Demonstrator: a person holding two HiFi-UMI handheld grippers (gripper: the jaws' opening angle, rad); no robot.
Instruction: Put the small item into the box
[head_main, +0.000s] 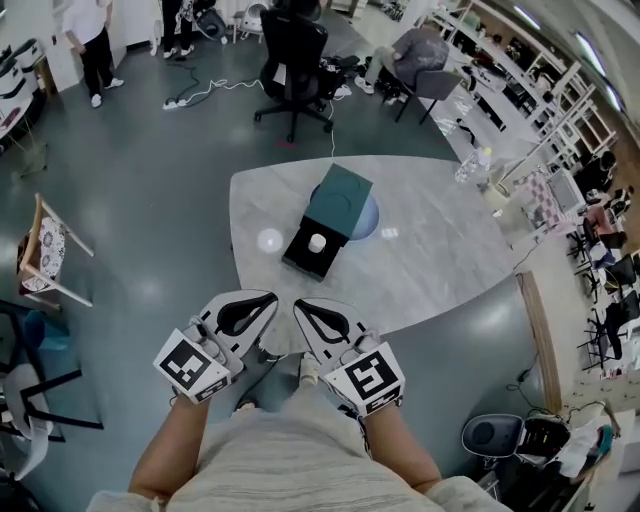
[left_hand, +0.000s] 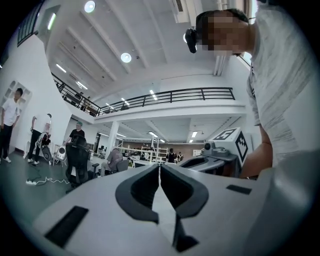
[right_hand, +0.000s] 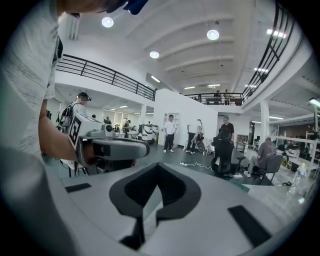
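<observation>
Two grippers, both pulled back close to the body and well short of the table (head_main: 420, 270). Left gripper (head_main: 268, 298): jaws pressed together, tip to tip, nothing between them, and its own view confirms it. Right gripper (head_main: 302, 308): same story, jaws clenched on nothing, clean line down the middle. The two tips sit just beside each other, apart. Forearms run off the bottom of the head view, cut by the frame.

Out on the table, the black box (head_main: 298, 262) stands open, and the small item (head_main: 317, 242) is right there inside it, a little white piece, too small to say what it is. Behind the box, the dark teal lid (head_main: 340, 197) is off; whether it leans on the box or lies flat, hard to tell from up here. It covers most of a blue round thing (head_main: 370, 222), with only an arc showing, so no telling what that is. A pale bright spot (head_main: 270, 240) sits on the tabletop just left of the box, possibly a lamp's glint.

Both gripper views look out across the hall, each catching the other gripper from the side. A clear bottle (head_main: 478, 165) stands near the table's far right edge, an office chair (head_main: 293, 55) beyond it.
</observation>
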